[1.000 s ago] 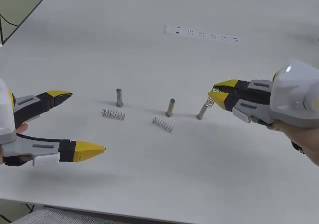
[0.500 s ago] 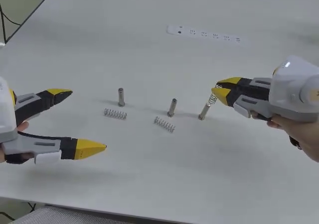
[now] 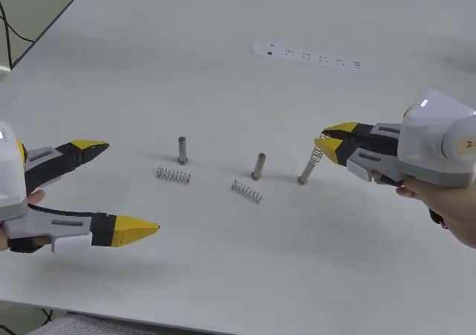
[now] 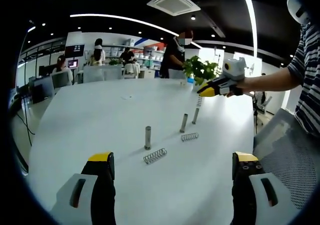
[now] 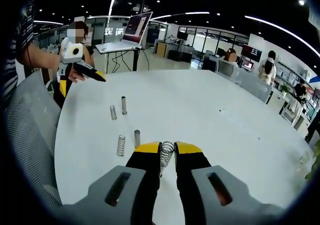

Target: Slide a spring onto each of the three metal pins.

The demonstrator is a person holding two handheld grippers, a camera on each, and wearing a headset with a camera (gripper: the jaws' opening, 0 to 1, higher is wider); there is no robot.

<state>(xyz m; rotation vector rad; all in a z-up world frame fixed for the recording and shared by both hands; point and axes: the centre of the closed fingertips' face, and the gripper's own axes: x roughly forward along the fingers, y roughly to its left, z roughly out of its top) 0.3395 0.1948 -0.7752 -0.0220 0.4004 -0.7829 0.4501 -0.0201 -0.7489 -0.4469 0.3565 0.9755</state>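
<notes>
Holding: your right gripper (image 3: 323, 140) has its jaws almost closed. They pinch the held spring (image 3: 315, 155) by its top coils. In the right gripper view you can see it squeezed between the yellow tips.
Right pin: the right pin (image 3: 304, 174) leans over. Its foot is on the surface (image 3: 223, 74) and its top points at your right gripper. The held spring sits around its upper part, not yet all the way down.
Other pins: the middle pin (image 3: 258, 166) and the left pin (image 3: 182, 150) stand up straight and bare.
Loose springs: the middle loose spring (image 3: 245, 191) lies flat just in front of the middle pin. The left loose spring (image 3: 172, 175) lies flat just in front of the left pin.
Left gripper: your left gripper (image 3: 128, 188) has its jaws wide open with nothing in them. It hovers off to the left, well apart from the pins.
How a spring will feel: it looks very light, thin and bouncy. Squeeze too hard and it may bend or pop away.
Where to grab a spring: take it by its sides near one end, so the hole at the other end stays free for the pin.
How a pin will feel: small, hard and smooth, and it likely tips at a small push.
Task so far: one spring is partway on, and two are not yet picked up.
</notes>
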